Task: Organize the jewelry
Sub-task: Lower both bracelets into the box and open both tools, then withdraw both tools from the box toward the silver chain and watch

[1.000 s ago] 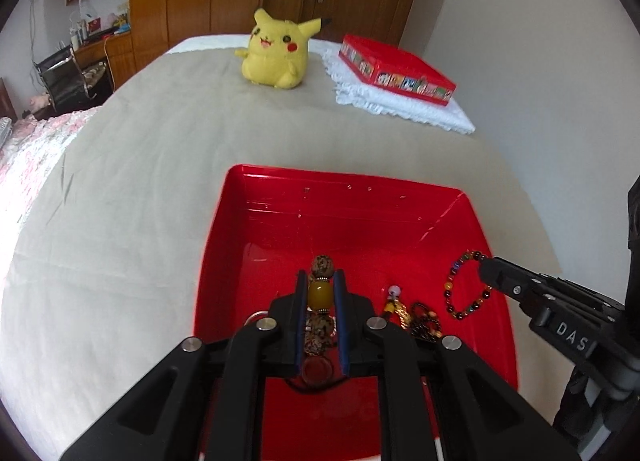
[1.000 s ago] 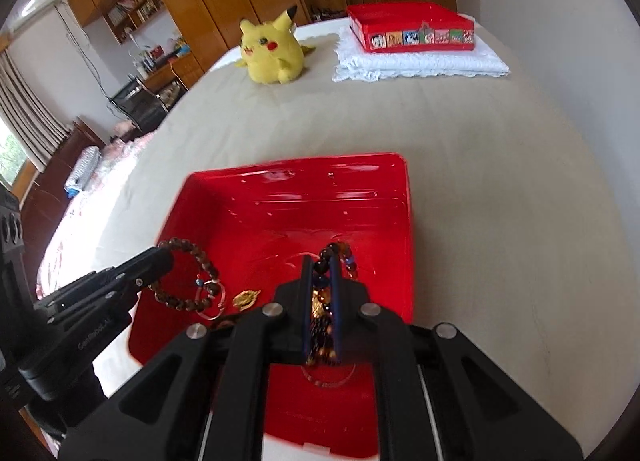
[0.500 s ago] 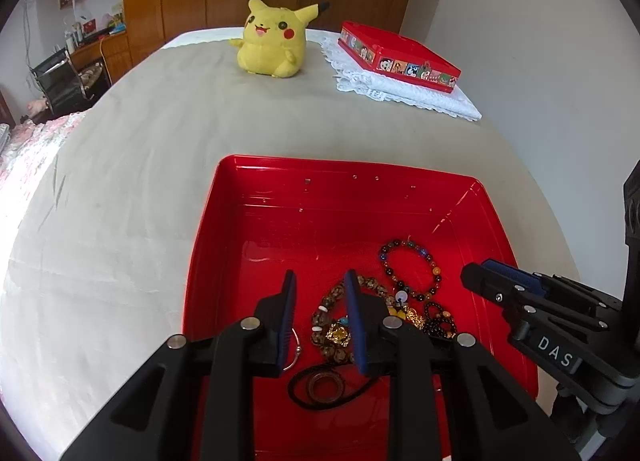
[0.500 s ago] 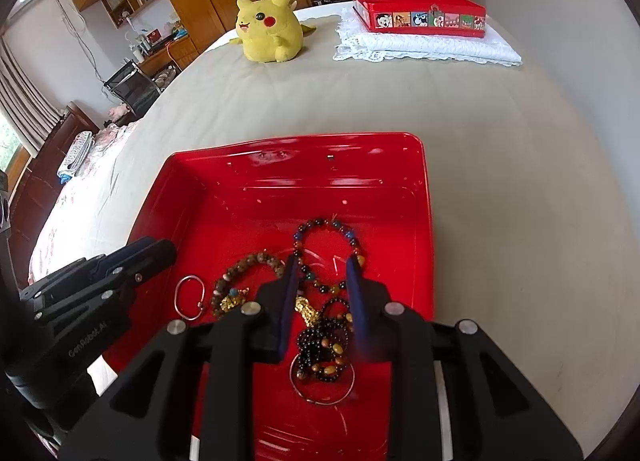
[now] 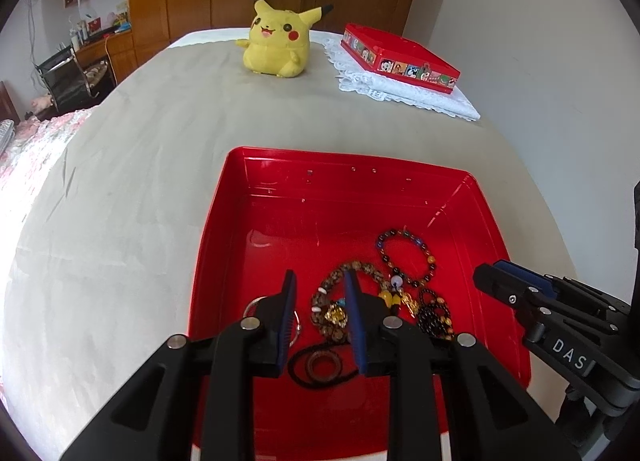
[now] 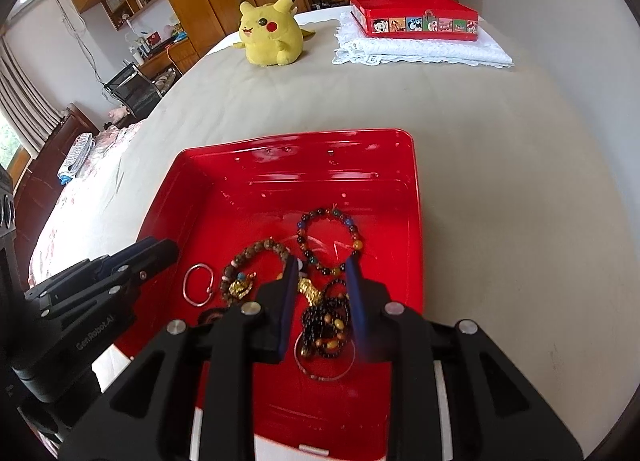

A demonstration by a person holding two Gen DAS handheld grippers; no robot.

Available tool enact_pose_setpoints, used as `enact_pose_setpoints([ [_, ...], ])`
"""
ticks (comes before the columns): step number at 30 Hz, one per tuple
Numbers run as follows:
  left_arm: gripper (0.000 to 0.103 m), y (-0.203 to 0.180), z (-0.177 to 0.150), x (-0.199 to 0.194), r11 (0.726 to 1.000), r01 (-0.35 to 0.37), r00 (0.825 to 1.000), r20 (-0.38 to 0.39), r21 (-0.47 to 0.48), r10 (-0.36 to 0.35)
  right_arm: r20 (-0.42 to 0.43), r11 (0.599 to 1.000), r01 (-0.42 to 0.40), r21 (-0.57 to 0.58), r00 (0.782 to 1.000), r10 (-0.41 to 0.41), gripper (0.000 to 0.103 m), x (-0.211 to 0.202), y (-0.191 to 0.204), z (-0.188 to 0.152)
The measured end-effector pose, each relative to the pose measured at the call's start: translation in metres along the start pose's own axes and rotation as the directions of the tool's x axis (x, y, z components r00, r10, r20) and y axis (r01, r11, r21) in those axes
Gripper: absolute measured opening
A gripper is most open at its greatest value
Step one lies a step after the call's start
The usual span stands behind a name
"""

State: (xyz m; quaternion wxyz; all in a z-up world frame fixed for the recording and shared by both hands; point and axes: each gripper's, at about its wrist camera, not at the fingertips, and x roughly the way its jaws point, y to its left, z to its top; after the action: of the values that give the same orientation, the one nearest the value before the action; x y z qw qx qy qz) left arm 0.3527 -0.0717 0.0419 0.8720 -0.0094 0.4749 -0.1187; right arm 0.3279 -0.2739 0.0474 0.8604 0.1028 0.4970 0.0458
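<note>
Up front in the left wrist view, the left gripper [image 5: 319, 293] hangs over the red tray [image 5: 224, 197] with its jaws apart and nothing between them. Below lie a brown bead bracelet [image 5: 340, 301], a black cord loop [image 5: 320, 367] and a metal ring [image 5: 256, 303] half hidden by the left finger. A multicolour bracelet [image 5: 406, 257] sits further in, with a dark bead bunch [image 5: 434, 315] beside it. The right gripper [image 5: 496, 273] enters from the right, over the tray's edge; its jaw state is hard to judge here.

From the right wrist view, the right gripper [image 6: 322, 279] is spread wide and empty above the dark bead bunch [image 6: 326, 321] and a thin bangle [image 6: 324, 371]. The multicolour bracelet [image 6: 330, 241], brown bracelet [image 6: 248, 265] and ring [image 6: 197, 285] rest on the tray floor [image 6: 412, 189]. A Pikachu plush [image 6: 270, 35] and a red box [image 6: 412, 17] on white cloth [image 6: 424, 49] sit well beyond, on the bed [image 6: 500, 181].
</note>
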Motion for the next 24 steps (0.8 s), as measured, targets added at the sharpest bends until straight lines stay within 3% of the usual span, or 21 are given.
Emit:
enact_pose_setpoints([
  [4,0.031,0.001,-0.01,-0.017,1.0,-0.002,1.0,0.019,0.001,0.001,0.009,1.0,-0.008,0.0,1.0,0.008,0.024,-0.014,0.001,-0.008],
  [12,0.032,0.007,-0.041,-0.059,1.0,-0.012,0.999,0.049,0.0,0.012,0.019,0.999,-0.03,-0.02,0.999,0.03,0.024,-0.044,0.008,-0.035],
  [21,0.04,0.019,-0.123,-0.095,0.999,-0.041,0.999,-0.018,0.015,0.042,-0.009,0.996,-0.067,-0.059,0.998,0.066,0.025,-0.078,0.015,-0.107],
  [24,0.04,0.021,-0.157,-0.099,0.999,-0.018,0.998,-0.054,0.029,0.02,-0.038,0.993,-0.093,-0.07,0.995,0.09,0.025,-0.084,0.018,-0.14],
])
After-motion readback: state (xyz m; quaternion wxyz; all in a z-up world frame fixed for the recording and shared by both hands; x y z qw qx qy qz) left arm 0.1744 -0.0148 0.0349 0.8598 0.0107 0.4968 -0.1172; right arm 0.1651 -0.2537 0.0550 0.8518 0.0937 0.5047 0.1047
